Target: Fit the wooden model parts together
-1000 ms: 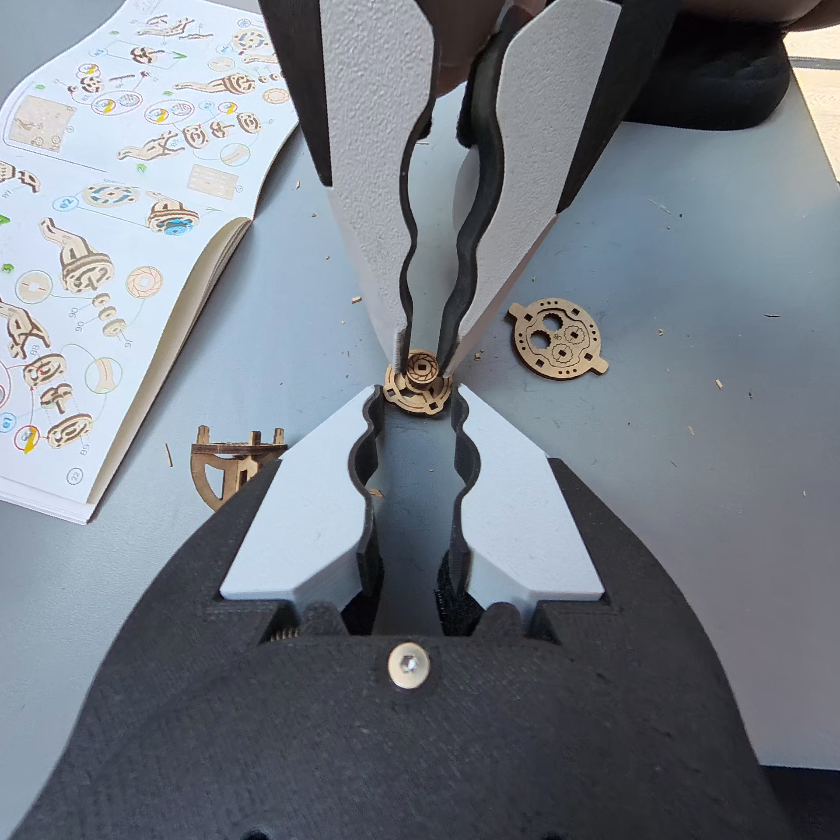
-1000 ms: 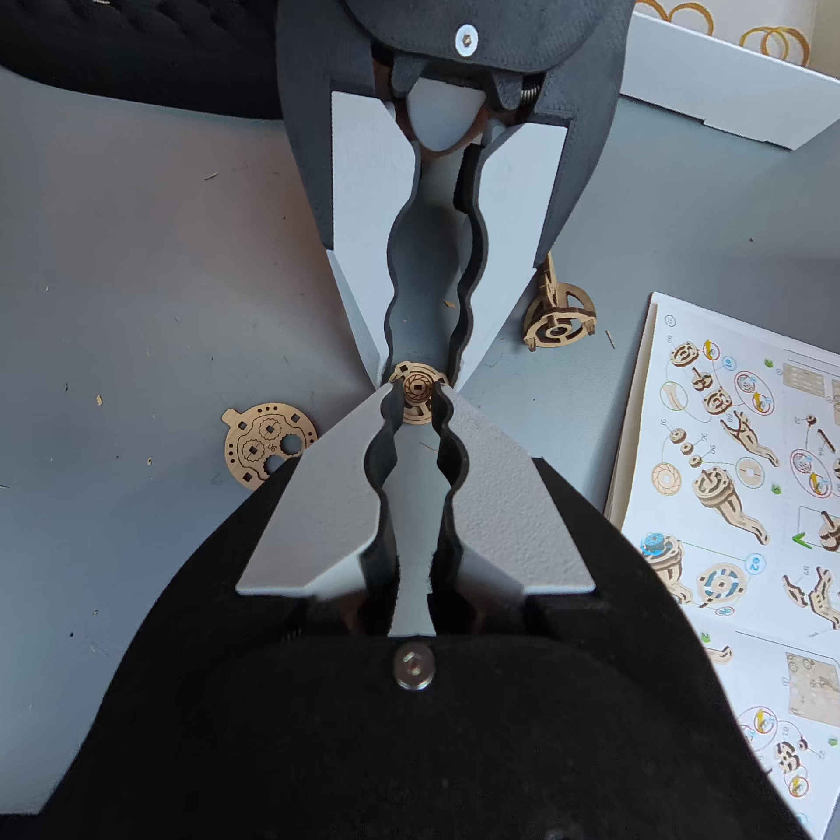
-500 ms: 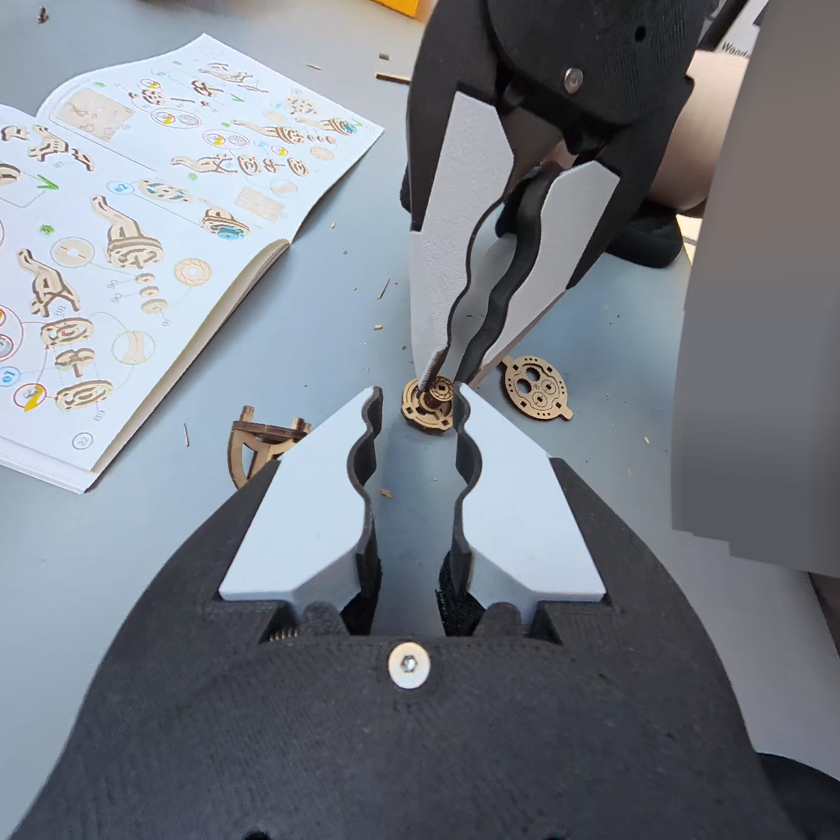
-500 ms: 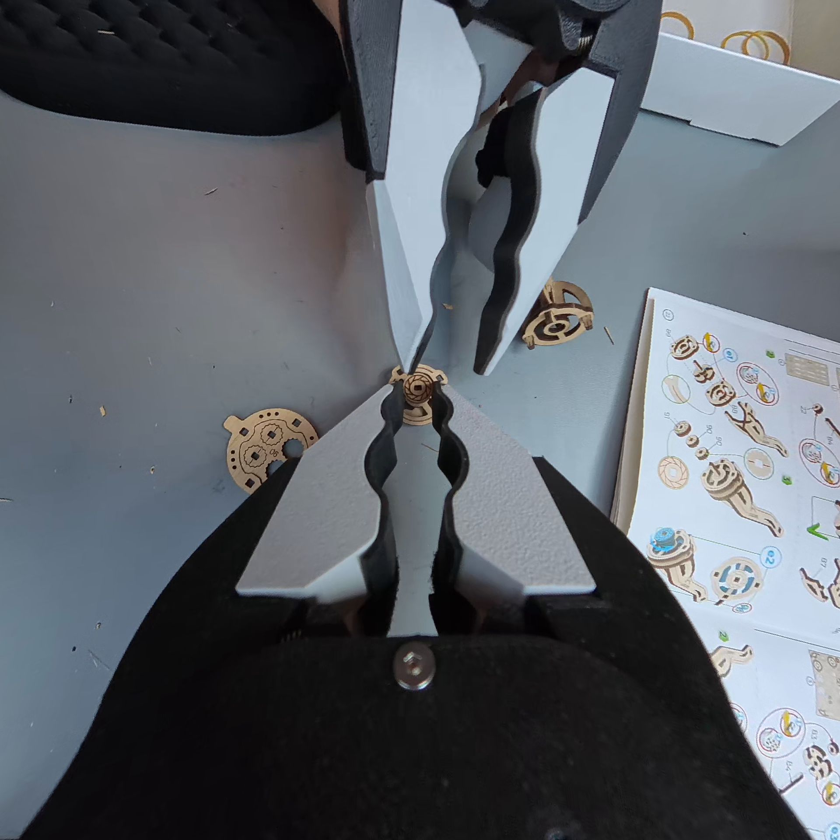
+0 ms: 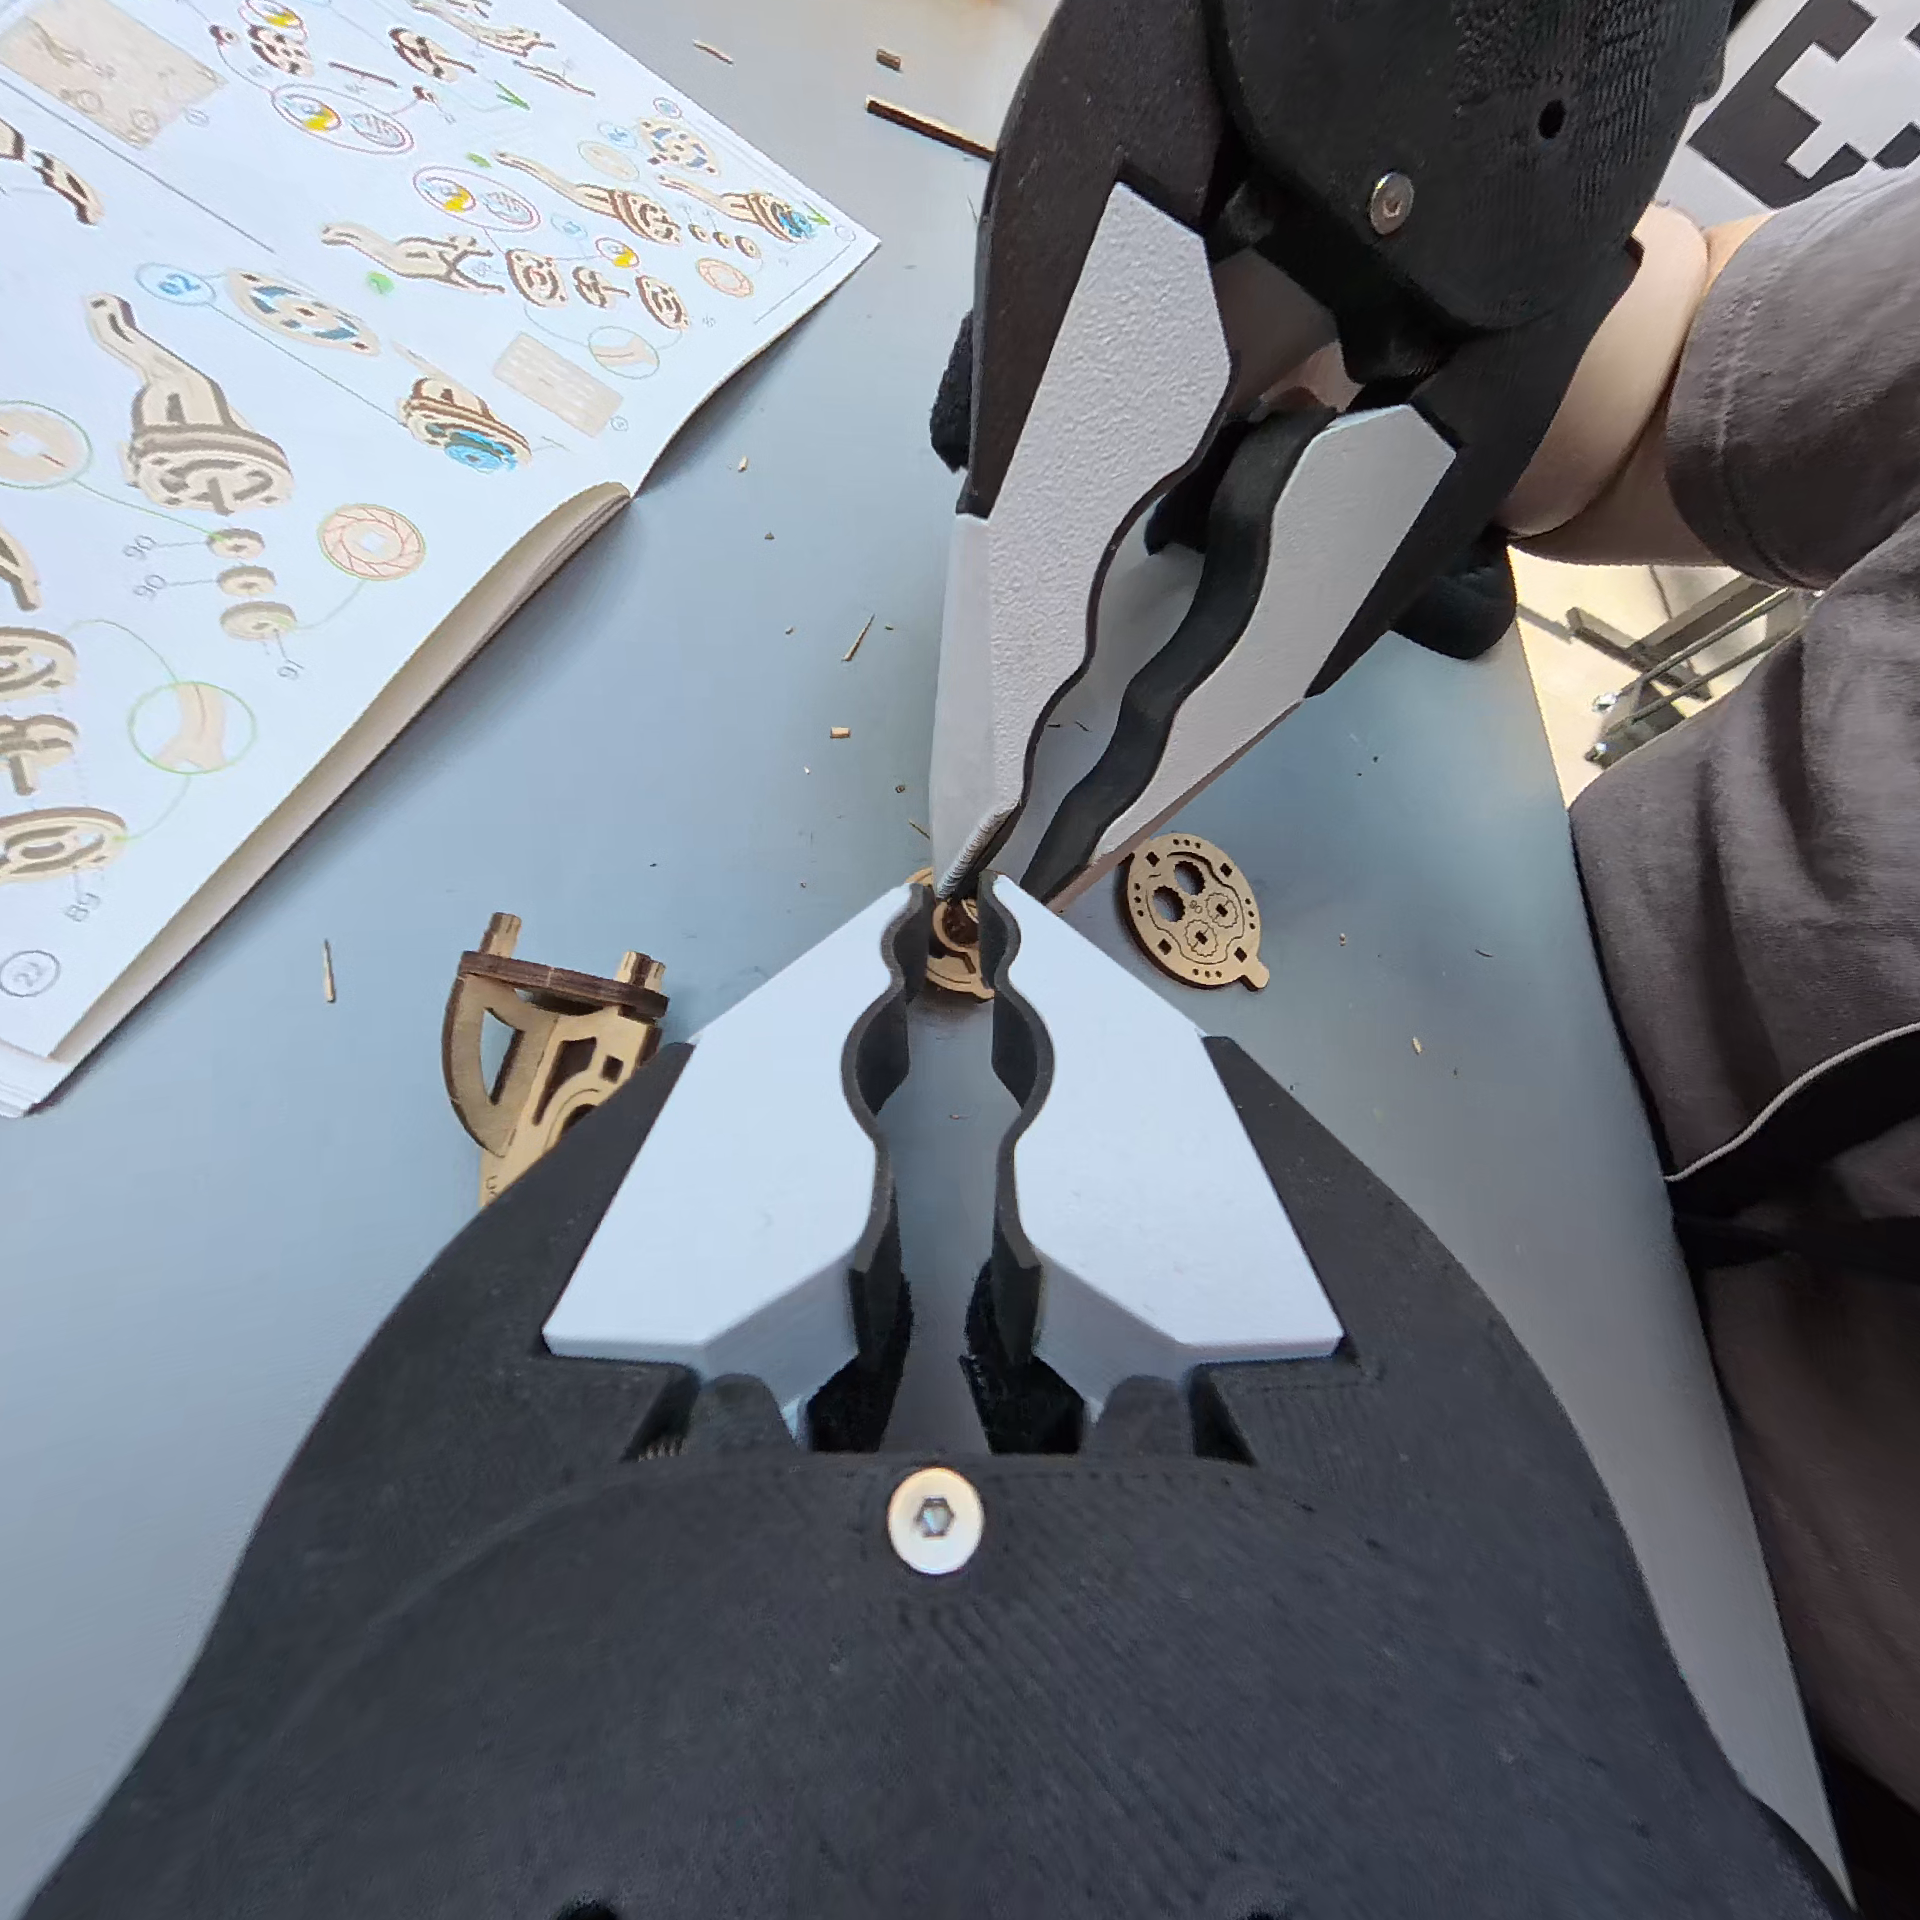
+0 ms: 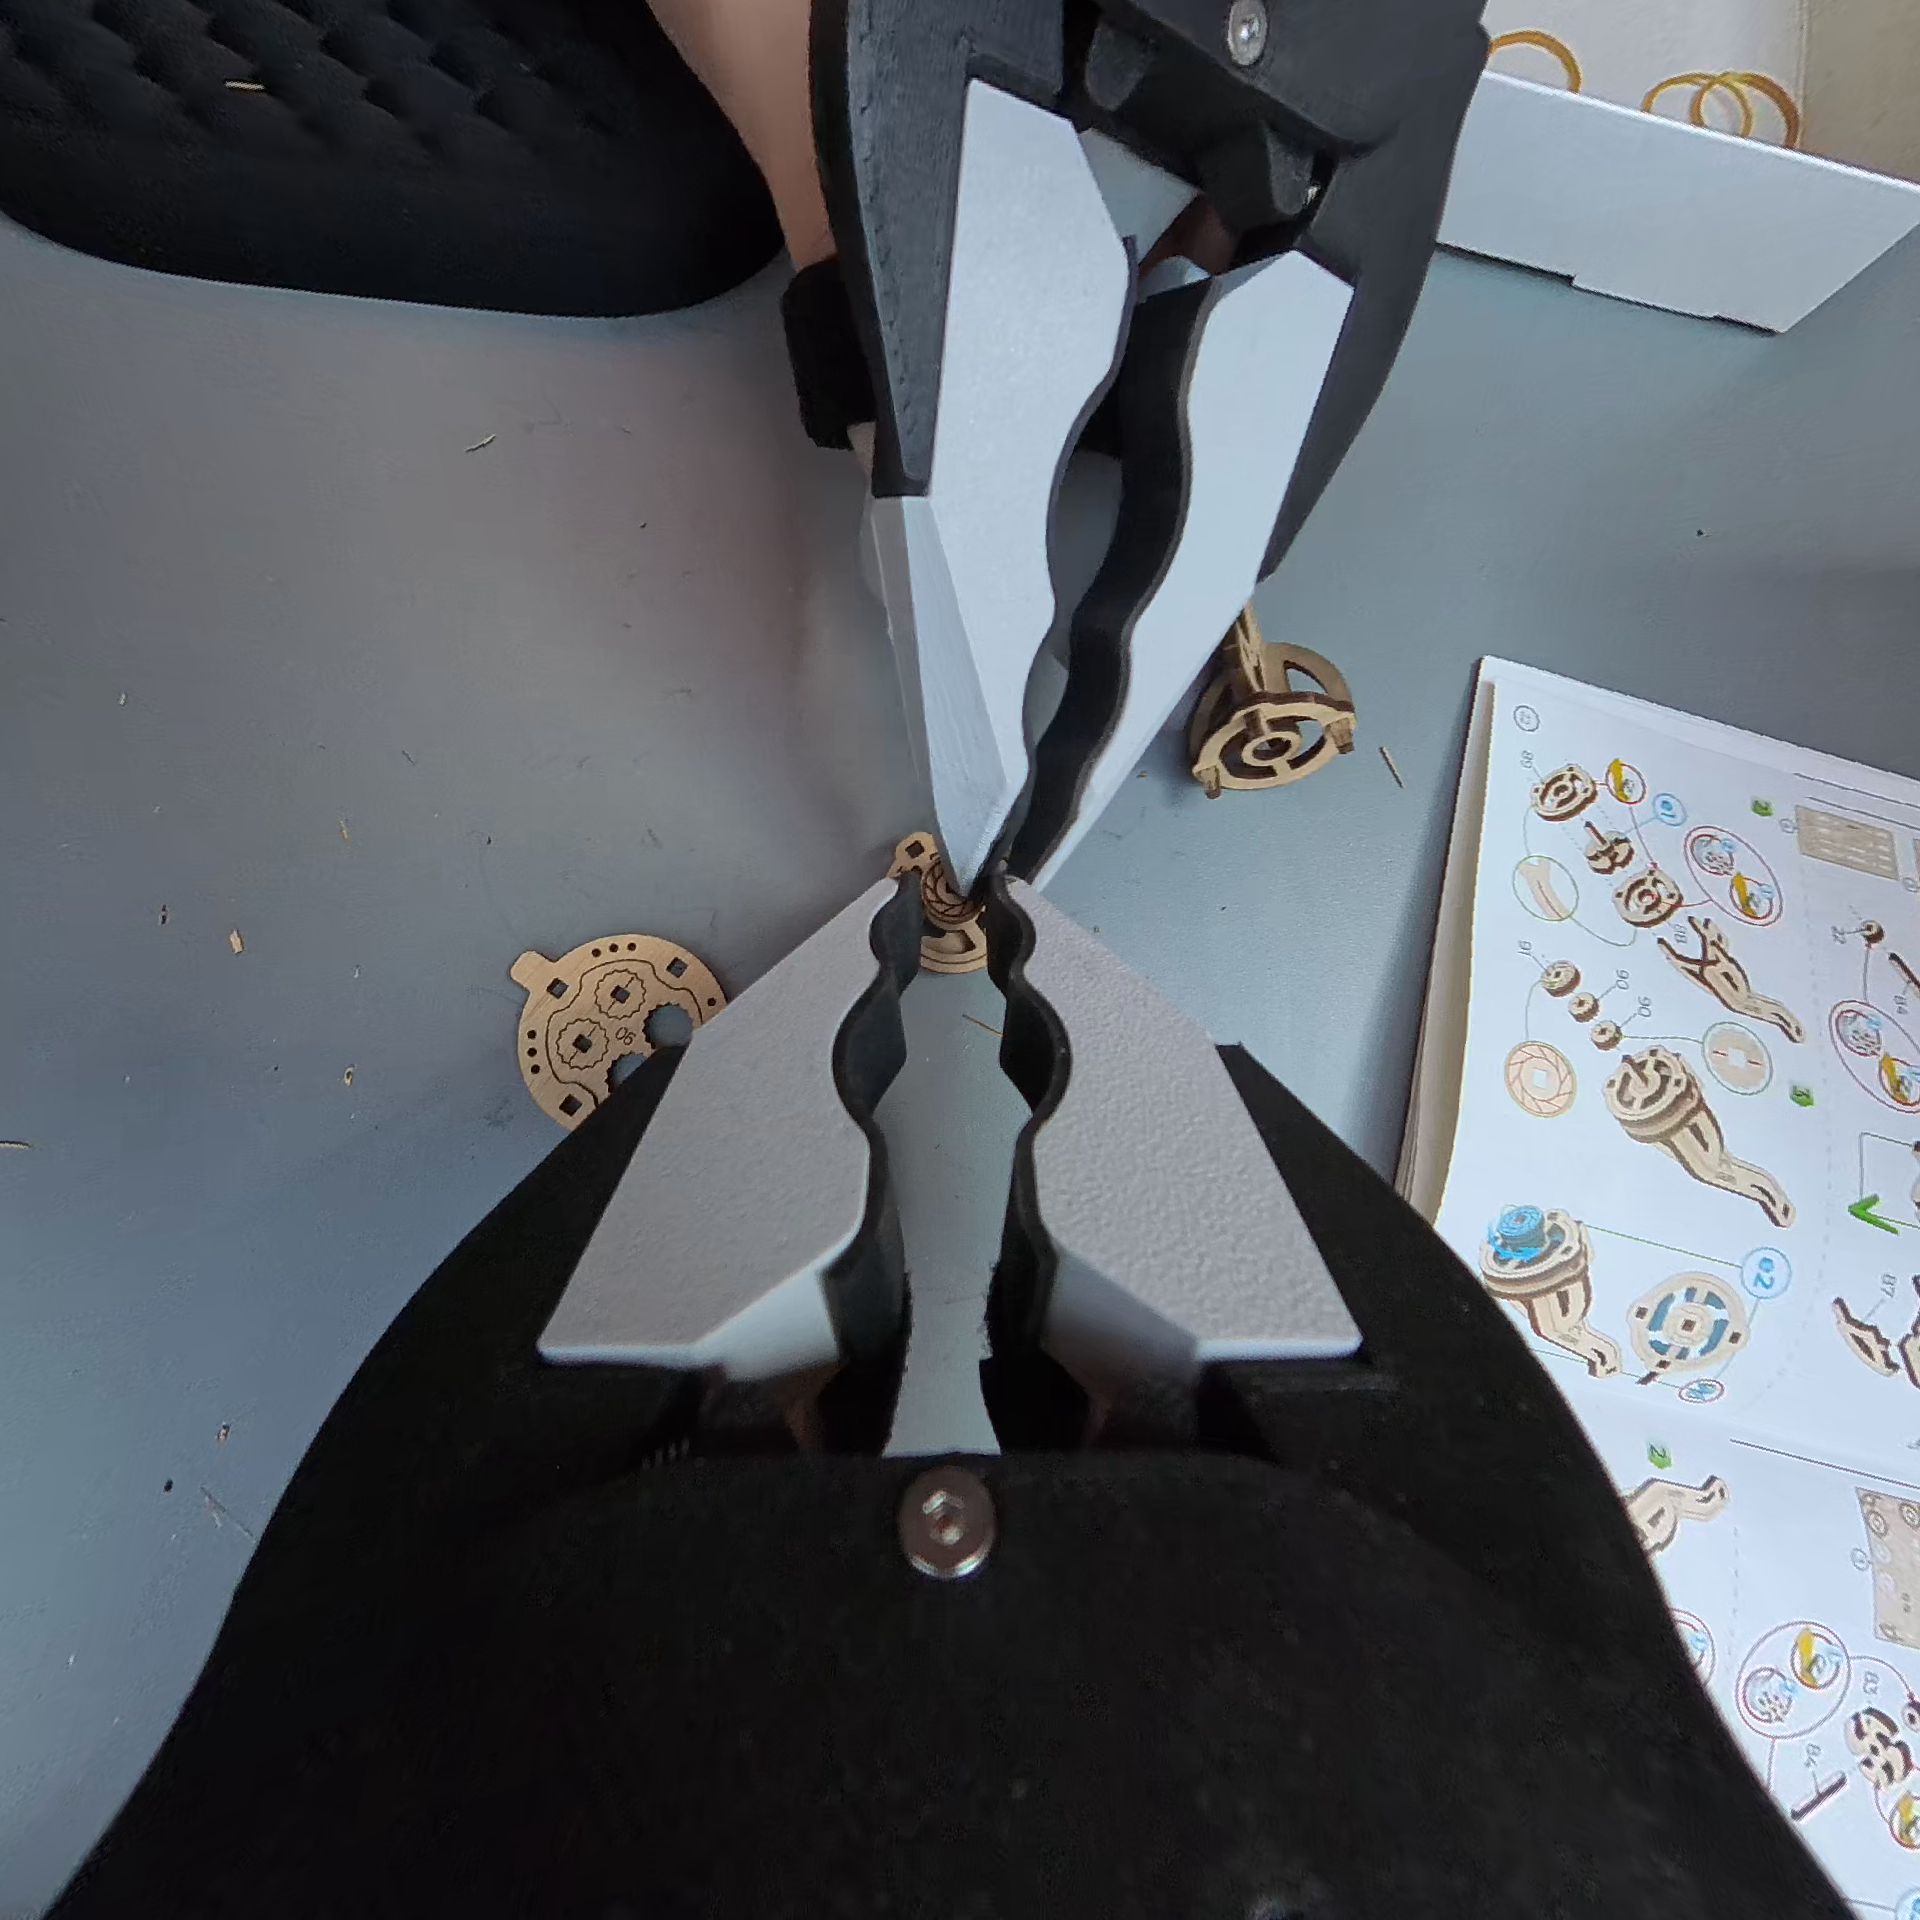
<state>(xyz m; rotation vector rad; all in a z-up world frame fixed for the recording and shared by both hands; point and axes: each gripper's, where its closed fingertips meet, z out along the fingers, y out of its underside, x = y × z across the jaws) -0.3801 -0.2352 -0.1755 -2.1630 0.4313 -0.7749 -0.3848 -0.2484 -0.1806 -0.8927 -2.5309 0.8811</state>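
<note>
A small round wooden disc with a raised hub (image 5: 958,961) lies on the grey table (image 5: 675,790). It also shows in the right wrist view (image 6: 951,940). My left gripper (image 5: 948,904) has its tips narrowed around the hub. It reaches steeply down from above in the right wrist view (image 6: 987,868), with its tips almost together. My right gripper (image 6: 954,894) faces it from the opposite side, its tips pinching the same hub. In the left wrist view it (image 5: 1003,883) slants down. The fingertips of both grippers hide most of the disc.
A flat wooden plate with holes (image 5: 1195,920) lies beside the disc. A wooden sub-assembly (image 5: 540,1039) stands on the other side. An open instruction booklet (image 5: 312,416) lies beyond it. A white box (image 6: 1662,197), a black cushion (image 6: 364,135) and a person's sleeve (image 5: 1766,727) border the area.
My left gripper has tilted up steeply and its fingers have narrowed onto the hub. The right gripper stayed at the disc with its tips slightly closer together.
</note>
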